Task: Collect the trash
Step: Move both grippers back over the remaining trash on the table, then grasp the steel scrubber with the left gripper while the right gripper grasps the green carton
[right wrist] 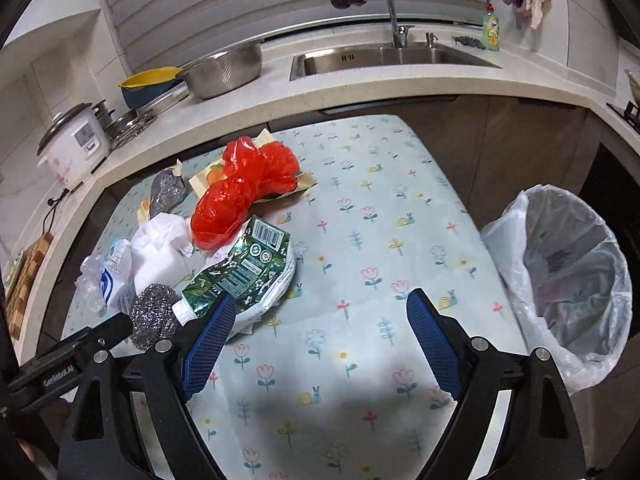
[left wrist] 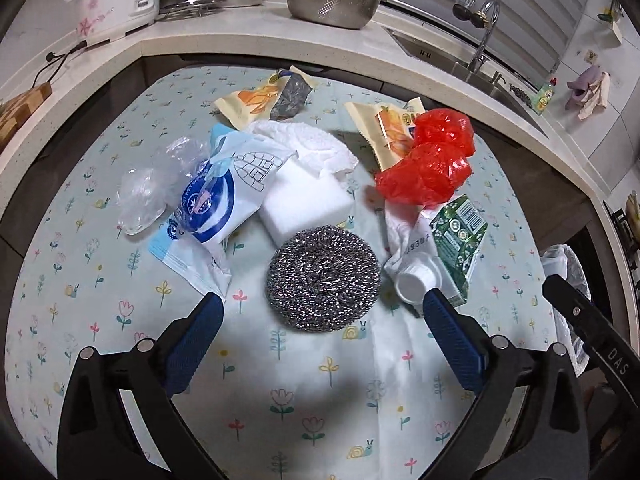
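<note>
Trash lies on a flowered tablecloth (left wrist: 304,400): a steel scourer (left wrist: 323,279), a white sponge block (left wrist: 304,204), a blue-white wet-wipe pack (left wrist: 208,216), clear plastic (left wrist: 152,192), a red plastic bag (left wrist: 430,160), a green pouch with white cap (left wrist: 456,240) and yellow wrappers (left wrist: 256,102). My left gripper (left wrist: 324,306) is open, its fingers either side of the scourer. My right gripper (right wrist: 320,306) is open and empty over bare cloth, the green pouch (right wrist: 248,264) by its left finger. The red bag (right wrist: 244,188) lies beyond.
A bin lined with a clear bag (right wrist: 568,276) stands at the table's right edge. A counter curves behind with a rice cooker (left wrist: 116,4), a steel colander (left wrist: 332,0), a sink (right wrist: 396,56) and a tap (right wrist: 384,4).
</note>
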The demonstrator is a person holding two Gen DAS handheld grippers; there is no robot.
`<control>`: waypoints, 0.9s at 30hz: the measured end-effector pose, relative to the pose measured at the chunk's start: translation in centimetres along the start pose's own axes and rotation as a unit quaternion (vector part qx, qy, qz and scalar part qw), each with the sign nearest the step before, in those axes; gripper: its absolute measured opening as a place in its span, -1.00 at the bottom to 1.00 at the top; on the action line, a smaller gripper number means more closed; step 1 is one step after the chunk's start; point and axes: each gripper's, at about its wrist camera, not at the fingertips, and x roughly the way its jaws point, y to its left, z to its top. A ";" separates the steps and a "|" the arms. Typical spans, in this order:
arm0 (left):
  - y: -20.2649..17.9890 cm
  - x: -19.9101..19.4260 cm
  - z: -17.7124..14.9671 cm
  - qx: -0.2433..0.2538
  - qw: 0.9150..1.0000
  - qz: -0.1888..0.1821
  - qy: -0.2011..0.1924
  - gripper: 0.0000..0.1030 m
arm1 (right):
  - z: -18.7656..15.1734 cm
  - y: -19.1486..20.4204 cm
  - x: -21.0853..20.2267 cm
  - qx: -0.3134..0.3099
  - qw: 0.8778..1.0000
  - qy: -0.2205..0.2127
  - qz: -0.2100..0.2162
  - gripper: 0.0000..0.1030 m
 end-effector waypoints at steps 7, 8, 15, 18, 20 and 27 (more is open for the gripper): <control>0.2 3.0 0.3 0.012 0.999 -0.019 0.025 0.86 | 1.4 1.3 4.2 0.031 0.999 0.033 0.020 0.63; 0.1 3.5 0.4 0.014 0.999 -0.019 0.027 0.86 | 1.6 1.3 4.5 0.032 0.999 0.034 0.019 0.63; -0.5 6.1 1.2 0.024 0.999 -0.024 0.033 0.86 | 2.3 0.9 5.6 0.040 0.998 0.037 0.014 0.63; -0.1 6.1 1.3 0.015 0.999 -0.032 0.029 0.72 | 2.4 1.1 6.1 0.036 0.998 0.040 0.016 0.63; 0.2 6.0 1.3 0.013 0.998 -0.047 0.033 0.41 | 2.3 1.3 6.4 0.033 0.998 0.043 0.017 0.63; 1.1 4.3 0.4 0.003 0.997 -0.067 0.023 0.38 | 2.3 2.2 7.9 0.027 0.998 0.047 0.022 0.63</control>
